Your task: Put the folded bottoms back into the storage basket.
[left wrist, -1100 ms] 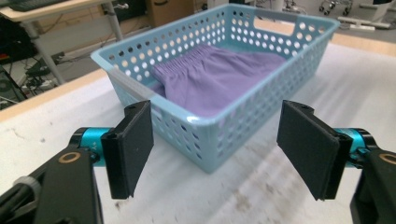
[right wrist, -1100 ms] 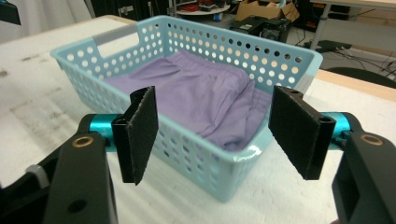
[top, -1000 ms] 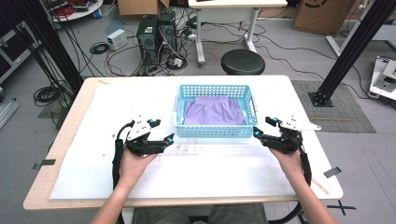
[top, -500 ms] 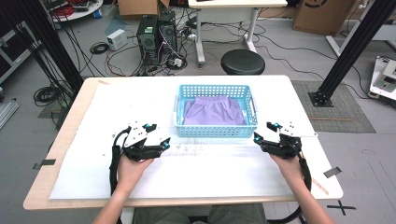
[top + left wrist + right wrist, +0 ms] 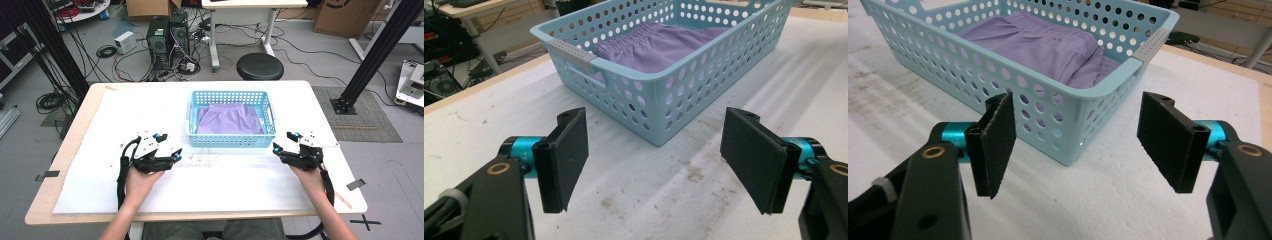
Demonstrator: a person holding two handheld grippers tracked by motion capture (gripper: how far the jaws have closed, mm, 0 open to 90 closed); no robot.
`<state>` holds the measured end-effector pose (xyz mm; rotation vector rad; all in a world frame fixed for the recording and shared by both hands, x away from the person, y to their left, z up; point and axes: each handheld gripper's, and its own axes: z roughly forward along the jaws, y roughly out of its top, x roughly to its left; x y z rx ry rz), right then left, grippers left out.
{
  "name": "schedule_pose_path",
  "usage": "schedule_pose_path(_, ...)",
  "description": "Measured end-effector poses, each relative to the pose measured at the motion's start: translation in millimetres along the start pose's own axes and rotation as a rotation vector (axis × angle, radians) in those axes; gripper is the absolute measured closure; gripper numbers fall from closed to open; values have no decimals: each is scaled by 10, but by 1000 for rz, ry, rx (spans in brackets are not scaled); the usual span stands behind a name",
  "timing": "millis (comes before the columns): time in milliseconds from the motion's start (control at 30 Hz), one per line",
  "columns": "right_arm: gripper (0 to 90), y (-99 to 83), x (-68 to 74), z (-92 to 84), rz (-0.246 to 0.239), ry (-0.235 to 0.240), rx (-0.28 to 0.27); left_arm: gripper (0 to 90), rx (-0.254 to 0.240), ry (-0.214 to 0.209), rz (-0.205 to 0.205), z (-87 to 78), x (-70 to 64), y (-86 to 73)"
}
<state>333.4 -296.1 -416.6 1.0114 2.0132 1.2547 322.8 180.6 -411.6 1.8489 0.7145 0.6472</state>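
Jaws apart and empty on both the left gripper [image 5: 176,156] and right gripper [image 5: 276,149], which should probably approach the blue basket [image 5: 231,140] level, toward the folded purple garment [image 5: 229,119].

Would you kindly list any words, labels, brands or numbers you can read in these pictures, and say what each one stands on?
No readable text on the blue basket, the purple cloth or either pair of tongs.
Cardboard box: a dark round mark, too blurred to read.
Floor: a black tape cross, no lettering.
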Motion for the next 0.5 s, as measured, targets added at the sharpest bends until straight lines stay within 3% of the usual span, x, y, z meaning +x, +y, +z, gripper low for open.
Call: schedule_pose_path(500, 323, -11, 18, 19, -9, -3, 7, 274, 7, 7, 10, -5, 1, 2)
